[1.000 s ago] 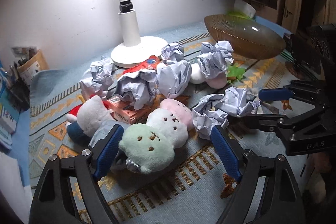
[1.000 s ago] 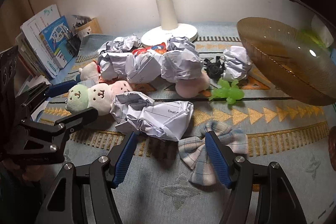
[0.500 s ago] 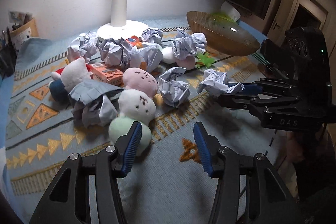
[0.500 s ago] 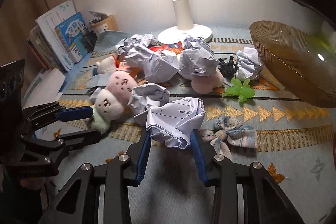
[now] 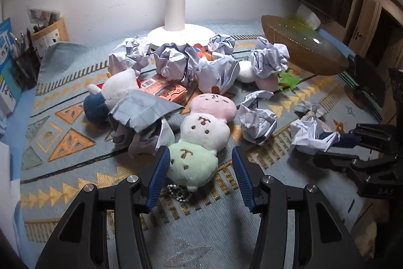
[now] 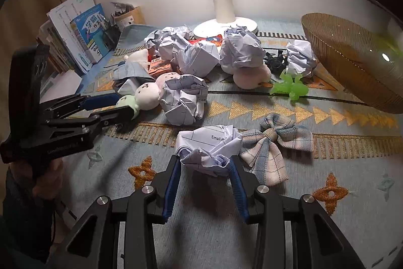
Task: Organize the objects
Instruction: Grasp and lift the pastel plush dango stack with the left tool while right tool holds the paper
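Observation:
My right gripper (image 6: 204, 161) is shut on a crumpled paper ball (image 6: 209, 145) printed with "Email", held just above the patterned cloth; it also shows in the left wrist view (image 5: 311, 135). My left gripper (image 5: 200, 155) is open, its fingers on either side of the green end of a three-ball plush (image 5: 199, 140) (green, white, pink) without touching it. Several more paper balls lie around, one nearby (image 6: 185, 98).
A woven brown bowl (image 6: 352, 62) stands at the right. A plaid bow (image 6: 274, 145) lies beside the held paper. A white lamp base (image 5: 180, 34), an orange box (image 5: 166, 90), a green toy (image 6: 289, 88) and books (image 6: 83, 29) are further back.
My right gripper has closed on the "Email" paper ball and drawn it back from the pile. My left gripper has moved onto the plush's green end, opening wider over the last half second.

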Action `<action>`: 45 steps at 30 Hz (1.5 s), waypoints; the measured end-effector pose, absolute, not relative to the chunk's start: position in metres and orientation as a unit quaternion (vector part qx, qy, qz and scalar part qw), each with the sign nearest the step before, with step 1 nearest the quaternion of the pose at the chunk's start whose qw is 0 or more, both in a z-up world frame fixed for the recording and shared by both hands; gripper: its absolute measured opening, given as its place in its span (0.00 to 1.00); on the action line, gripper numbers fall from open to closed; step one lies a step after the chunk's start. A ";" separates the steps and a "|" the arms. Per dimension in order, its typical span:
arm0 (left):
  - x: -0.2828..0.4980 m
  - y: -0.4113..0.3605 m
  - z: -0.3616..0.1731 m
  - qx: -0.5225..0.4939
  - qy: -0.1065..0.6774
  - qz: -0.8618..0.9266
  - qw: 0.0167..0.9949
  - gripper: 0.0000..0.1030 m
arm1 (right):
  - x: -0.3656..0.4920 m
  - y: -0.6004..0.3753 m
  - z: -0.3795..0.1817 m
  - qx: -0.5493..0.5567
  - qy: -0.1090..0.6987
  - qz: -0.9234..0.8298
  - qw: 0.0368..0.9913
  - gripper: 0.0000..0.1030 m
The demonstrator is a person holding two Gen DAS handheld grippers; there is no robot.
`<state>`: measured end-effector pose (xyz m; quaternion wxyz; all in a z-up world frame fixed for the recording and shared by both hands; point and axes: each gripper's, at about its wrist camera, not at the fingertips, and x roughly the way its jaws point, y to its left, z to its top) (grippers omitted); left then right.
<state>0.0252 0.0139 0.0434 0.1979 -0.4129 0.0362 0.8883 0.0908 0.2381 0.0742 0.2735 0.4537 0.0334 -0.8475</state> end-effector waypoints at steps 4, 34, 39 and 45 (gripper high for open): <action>0.017 0.017 0.043 -0.424 0.045 0.880 0.209 0.52 | 0.090 0.237 0.071 0.457 0.038 -0.844 0.279 0.37; 0.059 0.022 0.022 -0.464 0.009 0.868 0.177 0.39 | 0.098 0.228 0.064 0.462 0.053 -0.849 0.251 0.52; 0.055 0.025 0.020 -0.472 -0.006 0.860 0.193 0.52 | 0.103 0.238 0.058 0.472 0.039 -0.843 0.256 0.54; 0.052 0.011 0.018 -0.476 -0.077 0.843 0.238 0.69 | 0.106 0.244 0.058 0.474 0.025 -0.840 0.262 0.65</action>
